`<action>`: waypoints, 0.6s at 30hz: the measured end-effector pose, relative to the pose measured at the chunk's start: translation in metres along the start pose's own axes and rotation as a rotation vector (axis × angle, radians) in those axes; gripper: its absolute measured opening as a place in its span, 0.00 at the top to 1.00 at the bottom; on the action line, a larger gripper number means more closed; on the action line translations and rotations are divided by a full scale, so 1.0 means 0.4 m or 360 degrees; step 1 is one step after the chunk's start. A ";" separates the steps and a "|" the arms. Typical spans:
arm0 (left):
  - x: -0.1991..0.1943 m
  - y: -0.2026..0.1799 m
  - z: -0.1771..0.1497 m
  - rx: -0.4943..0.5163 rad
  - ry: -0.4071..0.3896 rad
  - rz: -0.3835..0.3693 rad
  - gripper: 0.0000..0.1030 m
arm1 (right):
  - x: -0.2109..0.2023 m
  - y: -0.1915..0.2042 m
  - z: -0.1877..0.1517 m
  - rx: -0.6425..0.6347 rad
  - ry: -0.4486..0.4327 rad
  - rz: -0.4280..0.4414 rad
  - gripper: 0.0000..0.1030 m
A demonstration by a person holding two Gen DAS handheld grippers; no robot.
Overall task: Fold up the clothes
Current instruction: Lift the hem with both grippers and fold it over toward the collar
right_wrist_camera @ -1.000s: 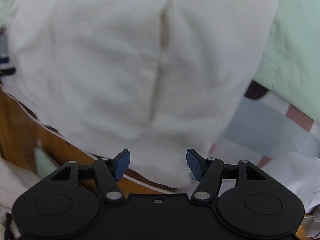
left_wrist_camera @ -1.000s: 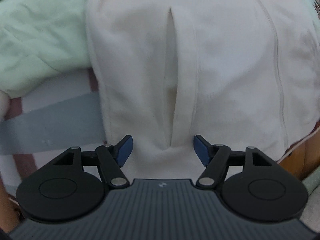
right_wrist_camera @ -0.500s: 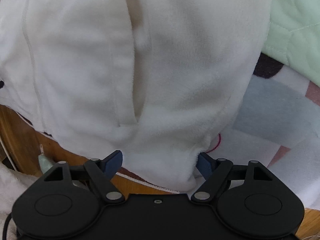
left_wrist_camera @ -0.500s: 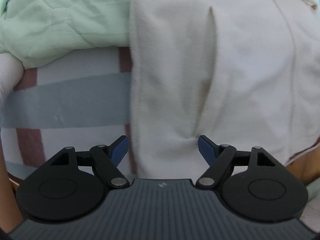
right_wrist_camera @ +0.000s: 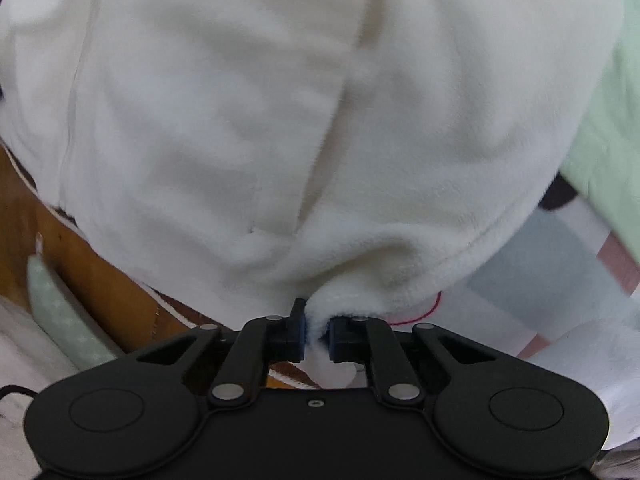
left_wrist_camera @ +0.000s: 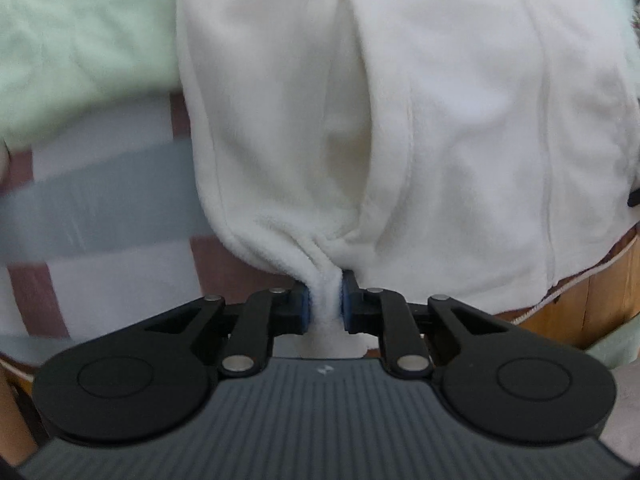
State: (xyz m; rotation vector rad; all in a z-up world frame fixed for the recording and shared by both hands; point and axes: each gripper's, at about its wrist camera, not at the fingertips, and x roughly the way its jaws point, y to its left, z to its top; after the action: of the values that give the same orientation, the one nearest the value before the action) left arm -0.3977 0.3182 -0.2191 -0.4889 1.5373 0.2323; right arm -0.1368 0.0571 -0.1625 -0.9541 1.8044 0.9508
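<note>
A cream fleece jacket (left_wrist_camera: 420, 120) with a slit pocket and a centre zip lies on a bed and fills most of both views (right_wrist_camera: 280, 120). My left gripper (left_wrist_camera: 324, 306) is shut on the jacket's bottom hem near its left corner, and the fleece bunches between the blue pads. My right gripper (right_wrist_camera: 317, 332) is shut on the hem near the right corner, with a fold of fleece pinched between the pads.
A striped grey, white and brown bed sheet (left_wrist_camera: 100, 216) lies under the jacket. A pale green quilt (left_wrist_camera: 80, 40) sits at the back, also at the right in the right wrist view (right_wrist_camera: 608, 128). The wooden bed edge (right_wrist_camera: 100, 280) runs along the near side.
Both grippers were open just short of the hem. Both have moved onto the hem and closed on it, gathering the fleece between the pads.
</note>
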 end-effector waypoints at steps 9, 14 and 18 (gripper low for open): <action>-0.139 -0.035 0.052 0.0016 -0.0196 -0.0117 0.88 | -0.247 -0.023 -0.019 0.0015 -0.0540 0.0147 0.92; -0.255 -0.032 0.100 0.0012 -0.0431 -0.0141 0.88 | -0.403 -0.110 -0.024 0.0171 -0.0855 0.0206 0.92; -0.329 -0.077 0.177 -0.0045 -0.0526 -0.0093 0.88 | -0.420 -0.126 -0.039 0.0200 -0.1060 0.0181 0.92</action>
State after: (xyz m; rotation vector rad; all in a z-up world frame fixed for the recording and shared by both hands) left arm -0.3255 0.3430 -0.0872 -0.4907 1.1974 0.2754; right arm -0.0410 0.0604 -0.0149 -0.3847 1.3328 1.0550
